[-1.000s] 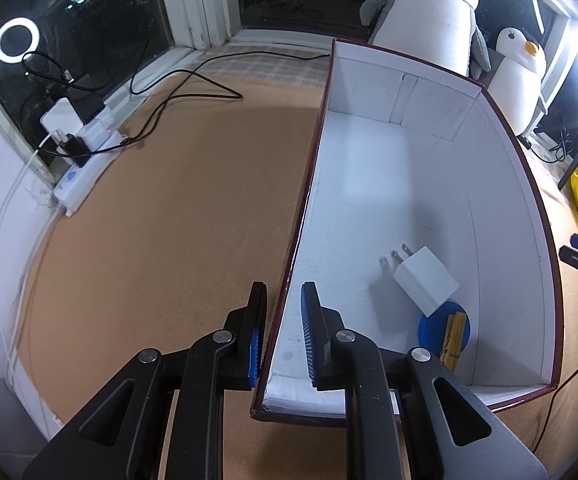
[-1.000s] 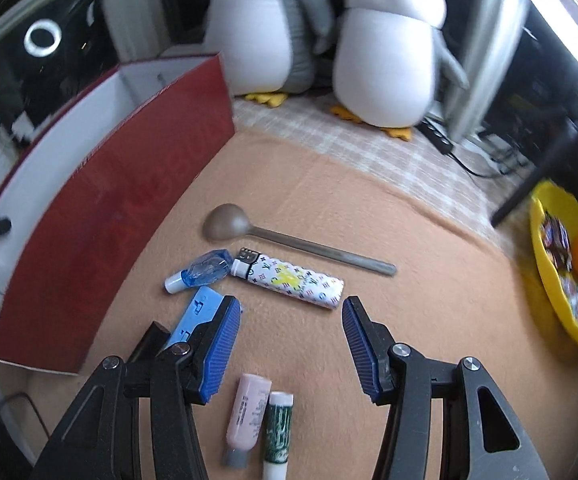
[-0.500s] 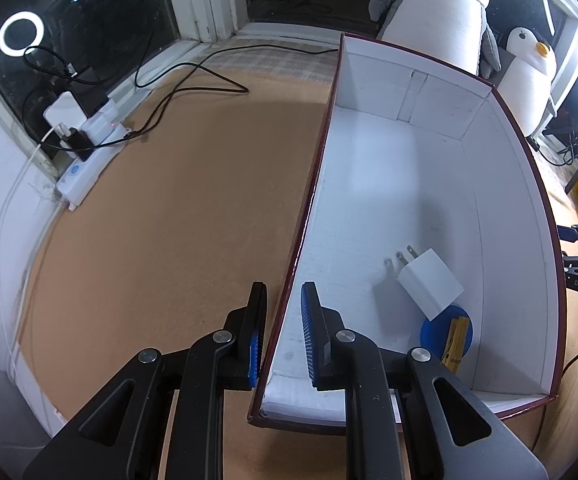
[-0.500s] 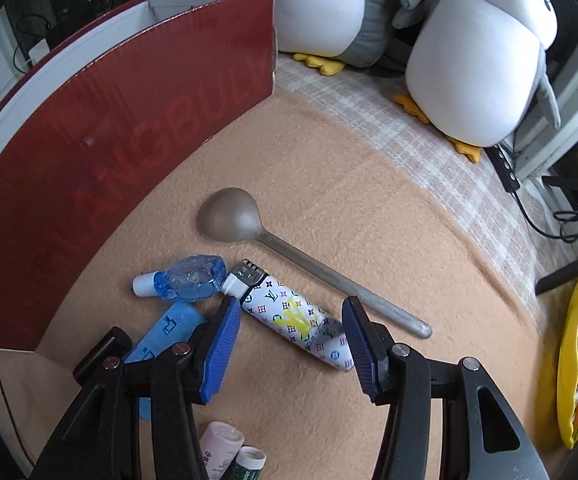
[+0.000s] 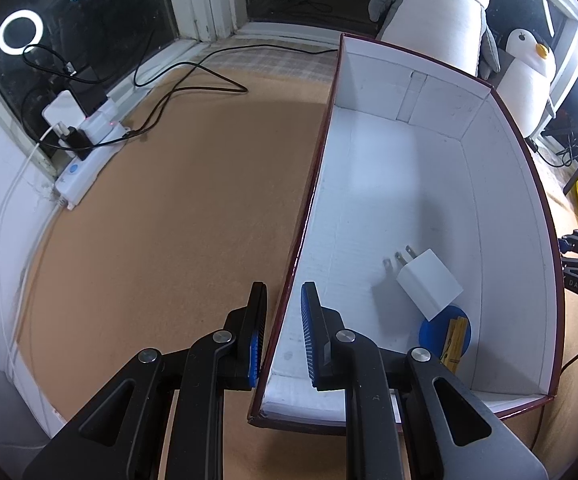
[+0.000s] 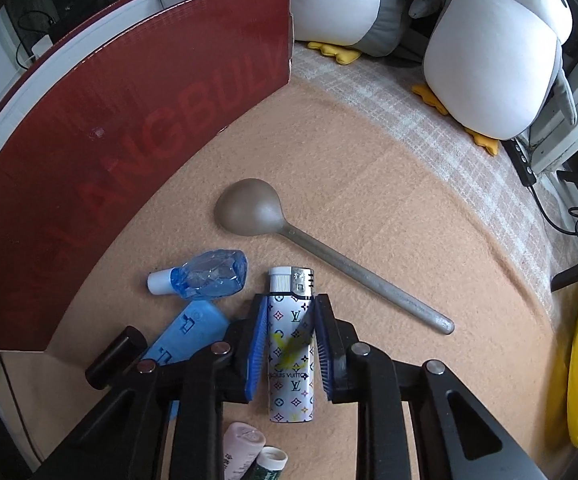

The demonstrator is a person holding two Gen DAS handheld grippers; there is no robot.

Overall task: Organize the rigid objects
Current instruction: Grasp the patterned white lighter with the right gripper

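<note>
The right gripper (image 6: 291, 344) has just been closing and its blue pads now press both long sides of the lighter (image 6: 291, 356), which lies flat on the tan blanket (image 6: 369, 184) with its cap pointing to 12 o'clock. At 10 o'clock from the cap lies a blue bottle (image 6: 209, 274); at 1 o'clock, a spoon (image 6: 249, 208) (handle running toward 4 o'clock). The left gripper (image 5: 283, 336) stands nearly closed, clamped on the box (image 5: 313, 200) wall, one pad outside and one inside. Inside the box, at 3 o'clock from that gripper, lies a charger (image 5: 429, 284) partly over a blue disc (image 5: 429, 330), with a clothespin (image 5: 455, 338) on the disc.
</note>
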